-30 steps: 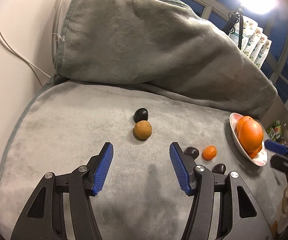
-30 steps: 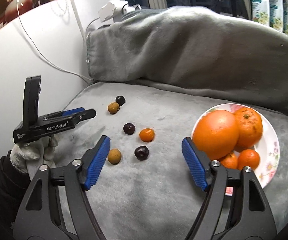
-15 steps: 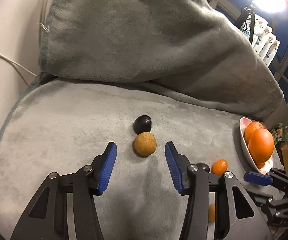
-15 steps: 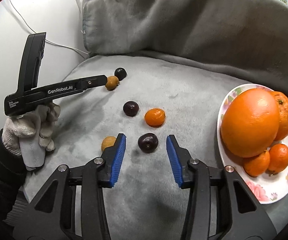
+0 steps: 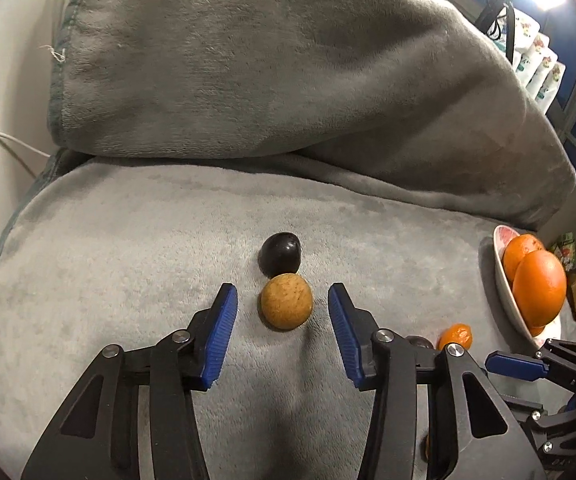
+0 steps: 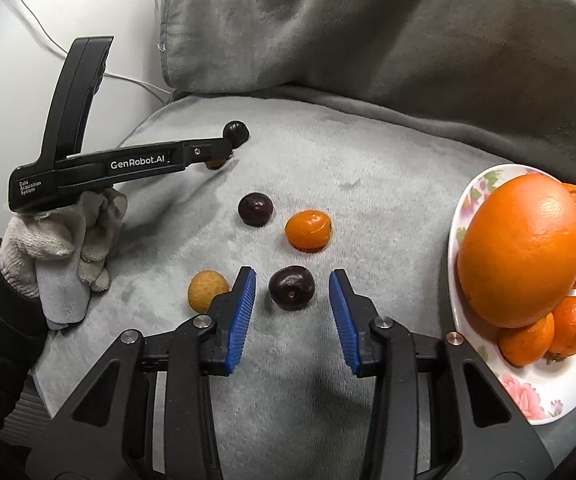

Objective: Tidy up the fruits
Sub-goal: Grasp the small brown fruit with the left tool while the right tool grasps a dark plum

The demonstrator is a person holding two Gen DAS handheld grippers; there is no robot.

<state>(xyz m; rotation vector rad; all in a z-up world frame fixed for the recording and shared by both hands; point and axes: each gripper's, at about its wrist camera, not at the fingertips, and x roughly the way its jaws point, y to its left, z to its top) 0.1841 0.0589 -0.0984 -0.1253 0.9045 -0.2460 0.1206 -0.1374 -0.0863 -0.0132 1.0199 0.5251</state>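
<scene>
We list: left hand-held gripper point(image 5: 282, 316), fingers apart around tan fruit point(image 5: 286, 301); right hand-held gripper point(image 6: 291, 307), apart around dark fruit point(image 6: 291, 293), for plate point(image 6: 460, 216).

Tan fruit point(image 6: 214, 163) mostly behind left hand-held gripper point(image 6: 224, 151)

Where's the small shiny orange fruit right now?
In the right wrist view, the small orange fruit lies on the grey blanket, right of a dark fruit, left of the plate.

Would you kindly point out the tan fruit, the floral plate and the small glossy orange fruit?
tan fruit point(image 5: 286, 306), left wrist view, centre.
floral plate point(image 6: 527, 394), right wrist view, bare rim.
small glossy orange fruit point(image 6: 307, 229), right wrist view, centre.
</scene>
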